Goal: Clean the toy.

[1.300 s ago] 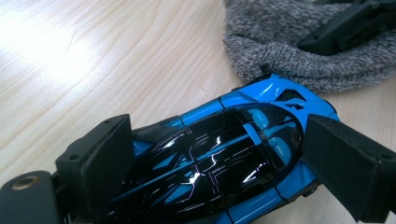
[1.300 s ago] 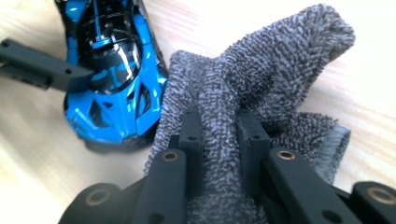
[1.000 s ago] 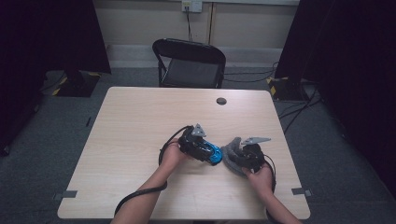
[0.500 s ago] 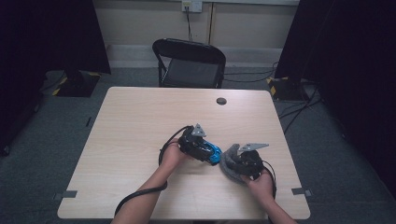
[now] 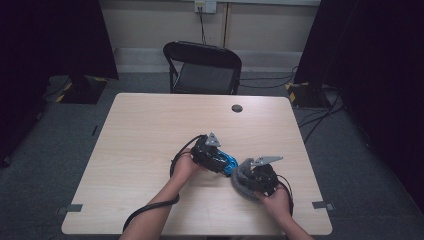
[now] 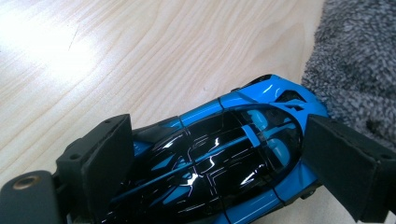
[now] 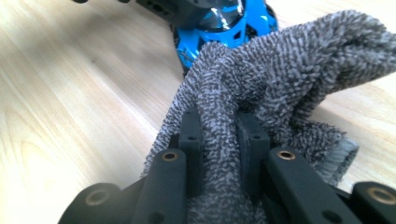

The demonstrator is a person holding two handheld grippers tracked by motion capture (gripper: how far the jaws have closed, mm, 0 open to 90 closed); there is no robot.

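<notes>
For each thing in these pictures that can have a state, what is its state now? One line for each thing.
Blue toy car: on the table, upright, clamped at its sides.
Grey cloth: bunched, pinched in the middle, its free end touching the car.
Left gripper: shut on the car.
Right gripper: shut on the cloth.
Folding chair: unfolded, empty, behind the table.
Table: bears the car and the cloth.

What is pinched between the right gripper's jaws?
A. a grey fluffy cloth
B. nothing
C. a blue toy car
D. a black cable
A: in the right gripper view the right gripper has its jaws closed on a fold of the grey fluffy cloth, while the blue toy car sits between the left gripper's jaws.
</notes>
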